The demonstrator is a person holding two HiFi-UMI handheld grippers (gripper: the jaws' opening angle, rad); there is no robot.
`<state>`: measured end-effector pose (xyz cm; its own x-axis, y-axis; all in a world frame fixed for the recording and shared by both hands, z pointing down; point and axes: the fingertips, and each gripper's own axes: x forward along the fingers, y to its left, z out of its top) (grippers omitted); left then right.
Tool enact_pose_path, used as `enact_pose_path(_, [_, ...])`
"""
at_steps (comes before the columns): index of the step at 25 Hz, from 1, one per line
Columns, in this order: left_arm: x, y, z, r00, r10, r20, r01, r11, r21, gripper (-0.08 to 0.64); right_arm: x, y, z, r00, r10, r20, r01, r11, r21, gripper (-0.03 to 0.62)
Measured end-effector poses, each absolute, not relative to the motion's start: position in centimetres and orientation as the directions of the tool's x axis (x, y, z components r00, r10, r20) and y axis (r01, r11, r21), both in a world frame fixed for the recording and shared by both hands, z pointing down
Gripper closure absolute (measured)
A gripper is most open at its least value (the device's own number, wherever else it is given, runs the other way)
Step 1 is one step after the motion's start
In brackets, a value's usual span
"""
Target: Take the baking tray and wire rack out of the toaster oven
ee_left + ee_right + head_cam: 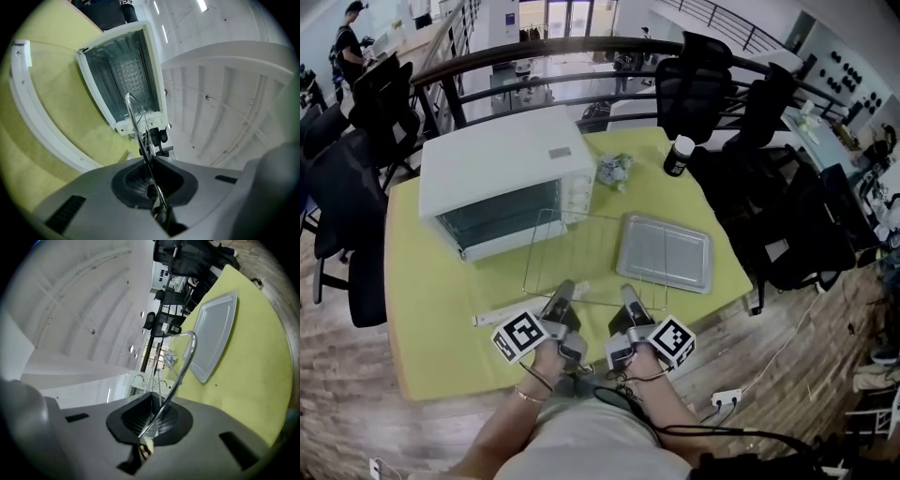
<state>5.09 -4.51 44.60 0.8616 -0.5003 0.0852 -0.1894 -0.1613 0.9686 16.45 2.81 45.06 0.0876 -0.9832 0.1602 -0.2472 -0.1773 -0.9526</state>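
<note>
The white toaster oven (502,173) stands at the back left of the yellow table (431,309), its glass door (511,239) folded down. The wire rack (581,253) is outside the oven, held level just above the table in front of the door. My left gripper (565,293) is shut on the rack's near edge at the left, and my right gripper (630,296) is shut on it at the right. The rack wire (133,122) runs from the left jaws toward the oven's open cavity (121,77). The grey baking tray (665,251) lies flat on the table right of the rack; the tray (213,331) also shows beyond the wire (180,371).
A dark bottle with a white cap (677,156) and a crumpled foil wad (615,170) sit at the back of the table. Black office chairs (694,80) and a curved railing (581,47) ring the table. A white strip (502,316) lies near the front edge.
</note>
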Motion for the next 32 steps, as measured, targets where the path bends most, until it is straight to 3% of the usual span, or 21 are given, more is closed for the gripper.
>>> enact_pose_path(20, [18.0,1.0,46.1,0.960,-0.258,0.112,-0.157,-0.162,0.974,0.552,27.1,11.0,46.2,0.335,-0.922,0.195,-0.177,-0.265,-0.948,0.597])
enact_pose_path(32, [22.7,1.7,47.9,0.967,-0.205,0.152,-0.184,-0.144,0.972,0.552,31.5,11.8,47.7,0.370,-0.906,0.204,-0.156,-0.277,-0.948,0.597])
